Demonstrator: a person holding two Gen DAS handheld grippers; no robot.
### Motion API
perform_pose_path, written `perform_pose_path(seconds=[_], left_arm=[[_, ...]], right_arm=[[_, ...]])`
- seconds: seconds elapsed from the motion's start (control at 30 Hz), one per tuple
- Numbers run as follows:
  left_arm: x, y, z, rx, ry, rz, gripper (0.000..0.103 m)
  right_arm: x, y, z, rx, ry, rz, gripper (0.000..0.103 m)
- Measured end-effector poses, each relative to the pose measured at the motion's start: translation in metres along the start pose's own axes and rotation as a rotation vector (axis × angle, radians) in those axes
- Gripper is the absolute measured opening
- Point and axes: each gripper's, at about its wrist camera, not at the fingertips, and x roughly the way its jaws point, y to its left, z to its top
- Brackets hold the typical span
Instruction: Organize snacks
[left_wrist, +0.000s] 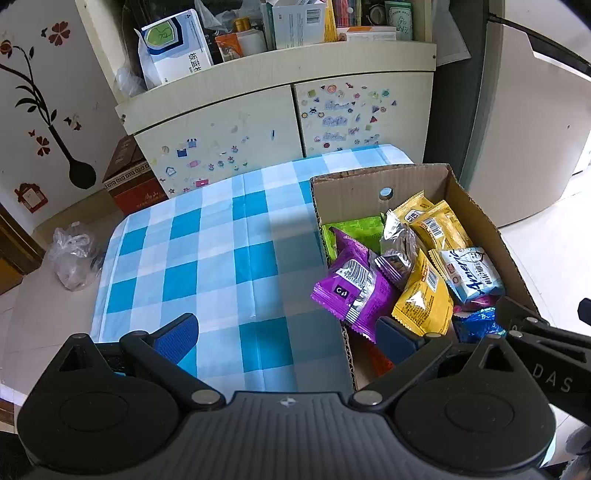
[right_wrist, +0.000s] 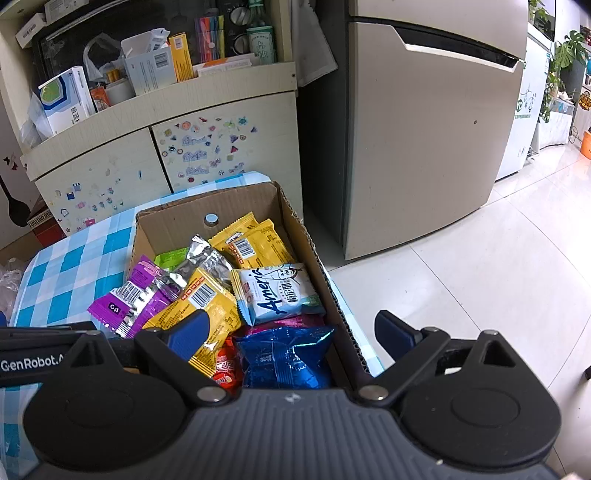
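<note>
A tall beige refrigerator (right_wrist: 424, 140) fills the upper right of the right wrist view. To its left stands a cream cabinet (right_wrist: 155, 147) with sticker-covered doors and a cluttered open shelf of boxes and bottles above them.

Below the cabinet, a counter covered in a blue-and-white checked cloth (left_wrist: 207, 266) spreads across the centre and left of the left wrist view. A clear plastic bag (left_wrist: 74, 254) lies on the floor at the left edge.

An open brown cardboard box (left_wrist: 369, 192) sits on the right part of the counter, at the centre right of the left view and the centre of the right view. It is heaped with snack packets: yellow packets (right_wrist: 255, 243), a purple packet (left_wrist: 354, 288) leaning over the box's near left wall, a white-and-blue packet (right_wrist: 277, 291), a crinkled blue foil packet (right_wrist: 288, 354), a silver foil packet (left_wrist: 399, 240) and a green one (left_wrist: 354, 229) at the back.

The left gripper (left_wrist: 291, 339), black with blue pads, has its jaws spread wide and empty, one over the cloth, the other at the box's near wall. The right gripper (right_wrist: 291, 332) also has its jaws released wide, straddling the box's right wall and grasping nothing.
</note>
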Motion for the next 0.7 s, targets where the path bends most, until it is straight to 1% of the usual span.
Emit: perform_pose_path(seconds=[0.17,0.37,0.43,0.7], left_arm=[[0.0011,-0.0003,0.0004,0.003,0.026,-0.002,0.103],[-0.002,-0.001,0.0,0.004,0.008,0.003,0.103],[-0.0034,-0.0024,-0.0005,0.018,-0.005,0.009,0.103],[-0.0042,-0.0062,-0.0016,0.051,-0.013,0.025,0.103]], right_arm=[[-0.0013,-0.0012,0.001,0.008,-0.003,0.003,0.096],[-0.0027,-0.0024,0.0015,0.016,-0.008,0.008,0.096],[-0.0032,-0.0031,0.0015,0.019,-0.01,0.009,0.096],[-0.0022,-0.0032,0.0015,0.022,-0.011,0.006,0.096]])
